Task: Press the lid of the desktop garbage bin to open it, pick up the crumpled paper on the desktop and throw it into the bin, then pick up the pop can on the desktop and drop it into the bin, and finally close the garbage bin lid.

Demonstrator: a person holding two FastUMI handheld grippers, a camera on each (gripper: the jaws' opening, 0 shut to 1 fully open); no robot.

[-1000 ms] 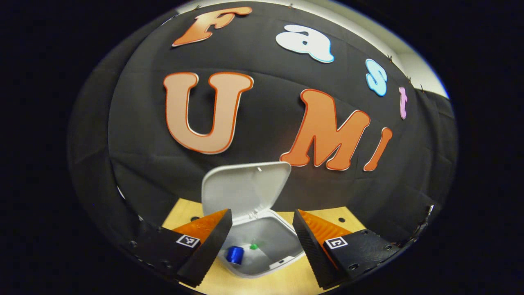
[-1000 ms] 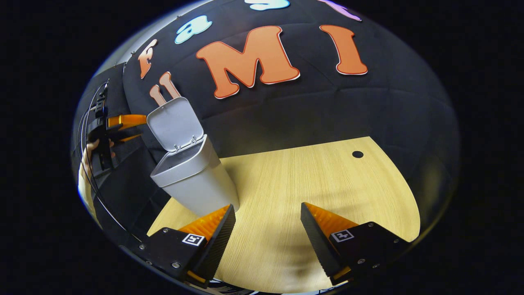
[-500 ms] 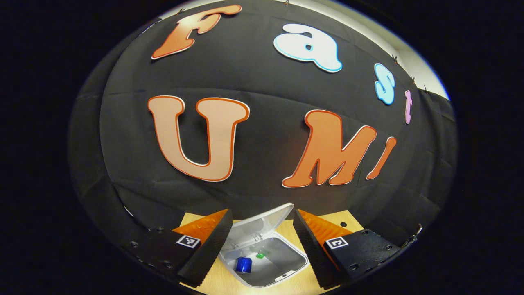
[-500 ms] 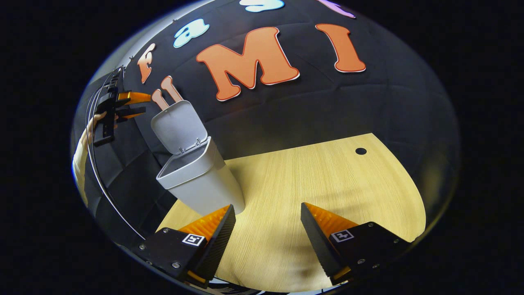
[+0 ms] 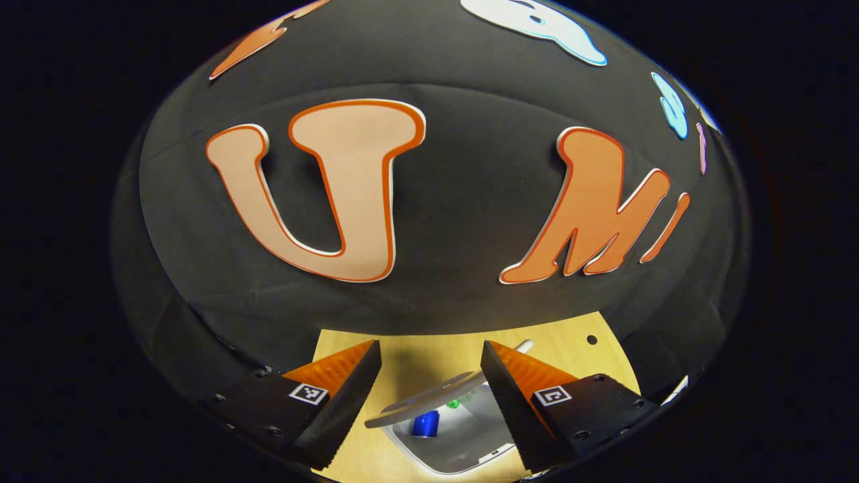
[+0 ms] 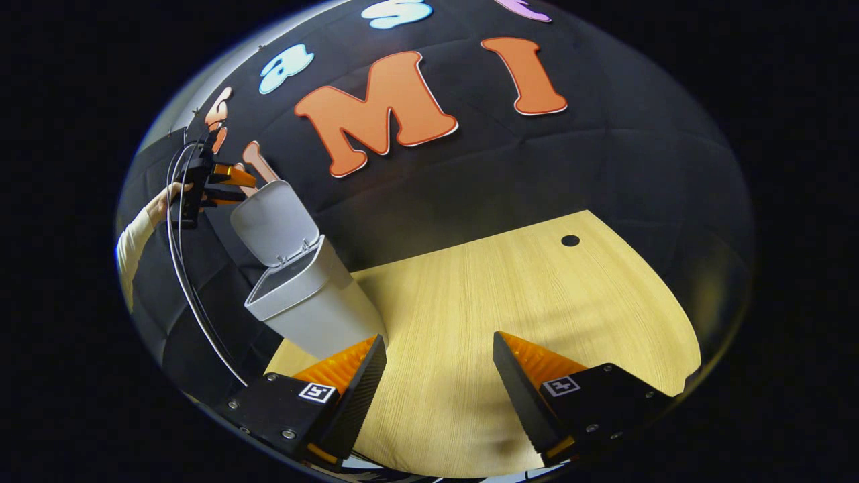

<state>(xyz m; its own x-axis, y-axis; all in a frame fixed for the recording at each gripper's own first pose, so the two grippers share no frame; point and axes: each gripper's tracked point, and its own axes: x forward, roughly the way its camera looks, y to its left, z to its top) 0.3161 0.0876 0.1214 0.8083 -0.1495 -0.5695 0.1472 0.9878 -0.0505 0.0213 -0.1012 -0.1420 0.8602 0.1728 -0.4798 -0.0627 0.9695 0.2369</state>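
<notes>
The grey desktop bin [image 6: 315, 312] stands at the table's left side with its lid [image 6: 272, 221] hinged up. My left gripper [image 6: 225, 184] hovers open just above the lid's top edge, held by a hand [image 6: 161, 201]. In the left gripper view that gripper [image 5: 429, 355] looks down past the lid [image 5: 436, 399], seen edge-on, into the bin [image 5: 463, 459]. A blue pop can [image 5: 425, 424] and a small green bit [image 5: 453, 404] lie inside. My right gripper [image 6: 439, 355] stands open over the table, nothing between its fingers.
The light wooden table [image 6: 537, 295] stretches right of the bin, with a small dark hole [image 6: 570, 240] near its far edge. Black cloth wall stands close behind the bin. Cables [image 6: 184, 268] hang down from the left gripper.
My left gripper has risen and moved forward over the raised lid, which now shows edge-on between its fingers. The right gripper has barely shifted.
</notes>
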